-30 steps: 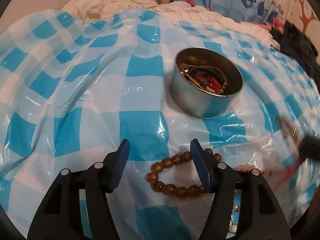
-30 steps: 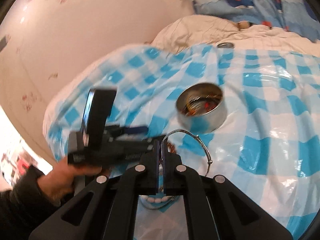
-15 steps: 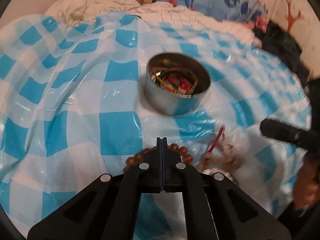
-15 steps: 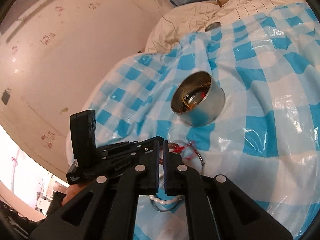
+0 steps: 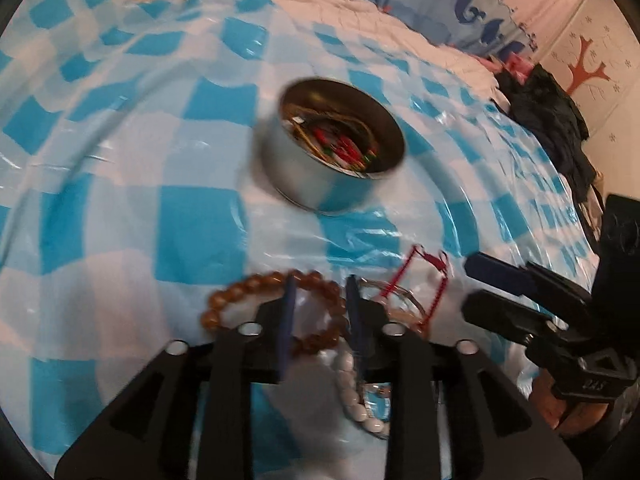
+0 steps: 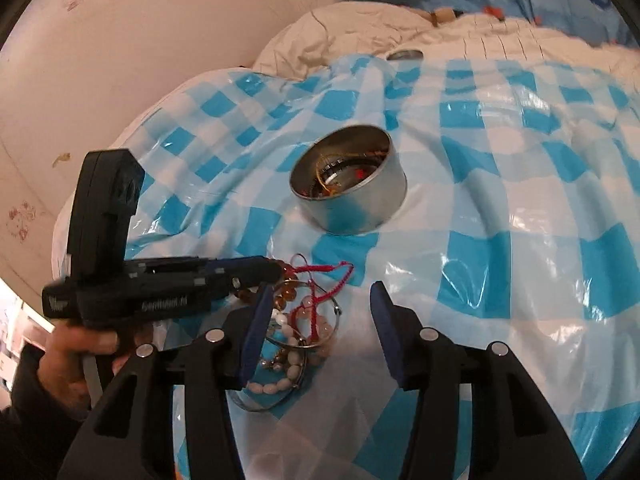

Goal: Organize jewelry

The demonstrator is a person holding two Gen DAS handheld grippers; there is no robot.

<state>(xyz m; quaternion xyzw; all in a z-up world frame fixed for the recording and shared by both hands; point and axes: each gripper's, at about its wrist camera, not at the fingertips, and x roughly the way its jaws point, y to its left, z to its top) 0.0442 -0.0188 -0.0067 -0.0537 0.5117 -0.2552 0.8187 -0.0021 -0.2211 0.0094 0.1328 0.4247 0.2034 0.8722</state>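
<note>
glossy plastic cloth (image 5: 192, 224), blue/white checks, crinkly w/ shiny folds, lies over a bed. on it a round metal tin (image 5: 332, 152), dull silver wall, dark inside, sits upright w/ open mouth up; tangle of gold-ish chain + red/green beads inside, details blurred.

nearer the cameras, a loose jewelry pile, well apart from the tin:
- amber bead bracelet (image 5: 276, 308): round translucent brown beads, oval loop lying flat, long axis runs l-r in left wrist view.
- white bead bracelet (image 6: 280, 380): small oblong pearly beads, curved strand, runs roughly toward/away from the camera in left view.
- red cord bracelet (image 5: 424, 284): thin braided string, bent into a rough rectangle, long axis tilted toward the tin.
- thin silver wire bangle (image 6: 320, 320): smooth hoop, overlaps the red cord + beads.

left gripper (image 5: 320, 316): black frame, blue flat pads, fingers a little apart, straddling the right end of the amber loop; touching or just above, can't tell (blur). it points at the tin.

right gripper (image 6: 320, 320): fingers spread wide, nothing between the pads; pile sits by its left finger, bangle partly inside the gap. seen in left view at right edge, tips aimed at the red cord.

rumpled cream quilt (image 6: 360, 28) beyond the cloth, dark clothes (image 5: 552, 120) heaped at right.
</note>
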